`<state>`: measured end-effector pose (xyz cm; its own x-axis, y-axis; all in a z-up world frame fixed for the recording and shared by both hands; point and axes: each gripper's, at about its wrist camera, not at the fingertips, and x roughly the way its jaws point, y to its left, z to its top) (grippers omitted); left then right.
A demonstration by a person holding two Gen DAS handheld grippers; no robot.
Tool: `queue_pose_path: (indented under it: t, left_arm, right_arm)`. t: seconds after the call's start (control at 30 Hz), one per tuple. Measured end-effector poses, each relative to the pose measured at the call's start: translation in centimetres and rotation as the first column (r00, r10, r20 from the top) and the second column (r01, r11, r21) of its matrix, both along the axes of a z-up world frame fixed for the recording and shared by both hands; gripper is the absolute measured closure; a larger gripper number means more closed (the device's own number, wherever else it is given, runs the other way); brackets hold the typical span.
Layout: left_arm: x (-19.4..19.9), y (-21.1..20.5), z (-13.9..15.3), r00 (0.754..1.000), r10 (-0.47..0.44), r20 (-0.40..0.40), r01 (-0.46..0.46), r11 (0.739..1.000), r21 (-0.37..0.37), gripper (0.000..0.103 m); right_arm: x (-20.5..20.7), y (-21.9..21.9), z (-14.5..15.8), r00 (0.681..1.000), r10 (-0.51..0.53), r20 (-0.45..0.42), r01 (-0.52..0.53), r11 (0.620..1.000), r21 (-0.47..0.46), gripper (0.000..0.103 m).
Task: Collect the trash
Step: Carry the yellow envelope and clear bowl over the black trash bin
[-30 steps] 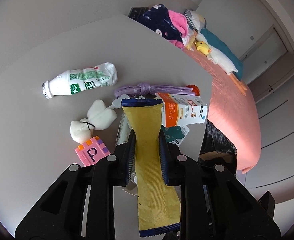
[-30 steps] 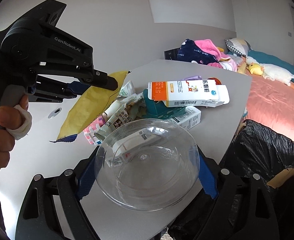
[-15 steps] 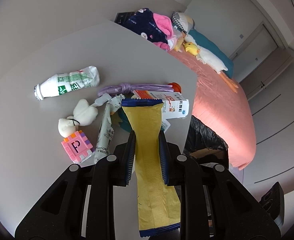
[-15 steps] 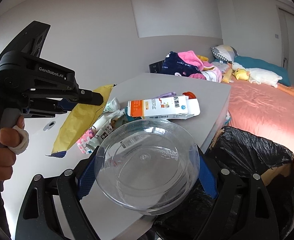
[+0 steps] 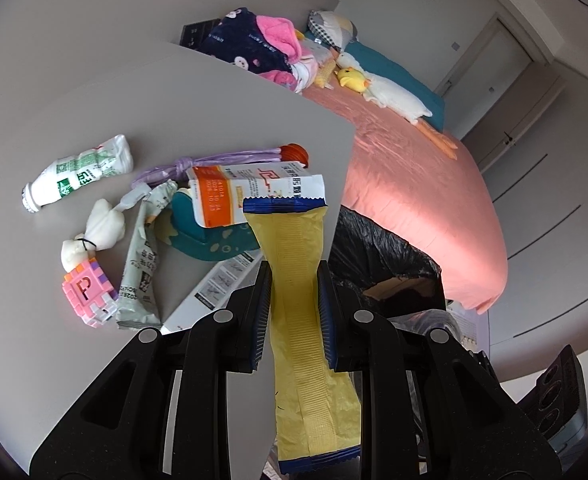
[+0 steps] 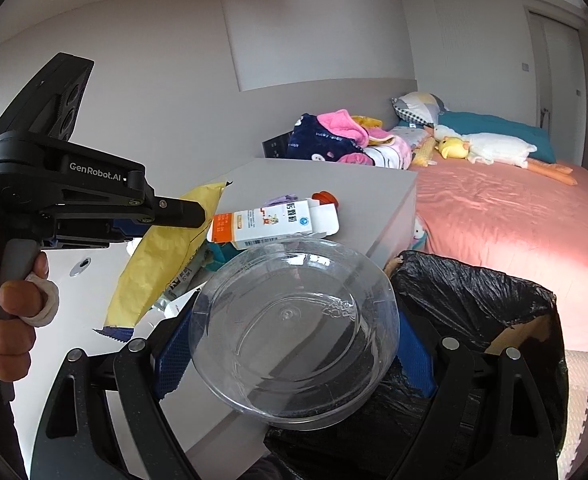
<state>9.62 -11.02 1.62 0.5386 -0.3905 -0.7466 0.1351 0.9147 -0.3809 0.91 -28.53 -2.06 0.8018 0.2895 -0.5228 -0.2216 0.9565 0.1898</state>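
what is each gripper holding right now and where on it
Left gripper: yellow blue-edged wrapper, pinched mid-length. Right gripper: clear round plastic lid, clamped across opposite rims.

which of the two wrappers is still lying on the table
The grey-green wrapper, flat on the table beside the pink block. The yellow wrapper is clamped in the left tongs, off the surface.

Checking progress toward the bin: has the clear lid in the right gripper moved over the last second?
Yes. The clear lid has left the table and shifted right, toward the black bin bag.
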Motion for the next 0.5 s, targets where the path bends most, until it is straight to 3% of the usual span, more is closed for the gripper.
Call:
queue_pose_path:
  t: [0.5]
  left_arm:
    - [0.9,-6.8,-0.7,0.991,-0.13,0.015,0.129,0.99,0.065,0.081]
  right_arm:
    - [-0.7,-6.4,0.0,0.99,-0.142,-0.002,0.142,0.99,0.014,0.016]
